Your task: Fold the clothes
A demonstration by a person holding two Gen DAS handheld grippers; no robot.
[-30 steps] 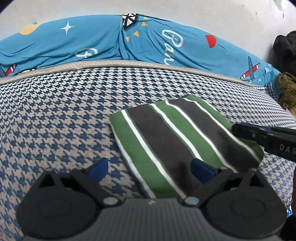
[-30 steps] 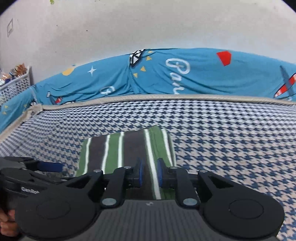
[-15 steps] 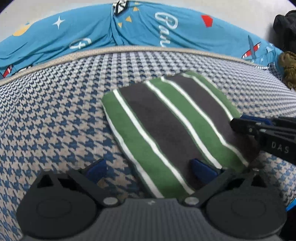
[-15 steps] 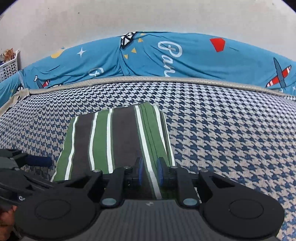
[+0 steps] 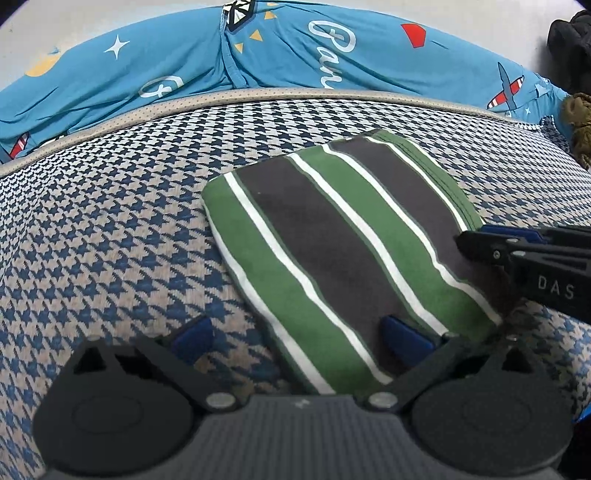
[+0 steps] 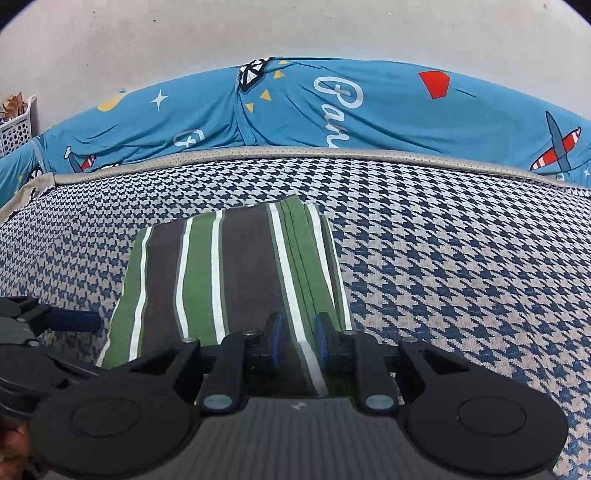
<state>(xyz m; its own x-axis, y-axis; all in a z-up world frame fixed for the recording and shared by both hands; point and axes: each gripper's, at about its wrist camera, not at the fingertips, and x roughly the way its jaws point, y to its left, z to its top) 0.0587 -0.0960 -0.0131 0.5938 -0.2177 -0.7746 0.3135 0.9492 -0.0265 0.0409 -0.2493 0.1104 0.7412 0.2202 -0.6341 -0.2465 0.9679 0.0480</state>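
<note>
The left gripper (image 5: 295,336) is sitting low over the near end of the cloth (image 5: 332,251), its jaws standing wide apart: one blue pad is resting on the bare cover (image 5: 110,229), the other on the cloth's dark stripe, so nothing is being clamped. The right gripper (image 6: 298,341) is lying at the cloth's near right part, its pads drawn close, with only a narrow gap over a white stripe; whether they are pinching fabric cannot be told, though the cloth is looking flat there rather than lifted. Judging from this, the cloth is already lying as a compact, layered rectangle, so the folding seems close to finished, and the step in hand is looking like pressing or squaring the packet, or getting set for one more fold. A next move would be calling for both grippers to take the near edge together, catching all layers, and to carry it evenly so the stacked hems along the right side are not sliding apart. The cloth is soft knit, striped green, dark grey and white, its edges rounded where it is doubled. It is lying in the middle of a houndstooth woven cover, blue on beige, edged with tan piping. Beyond that a wrinkled blue sheet (image 6: 295,107), printed with planes and stars, is bunching against a pale wall (image 6: 295,29).
</note>
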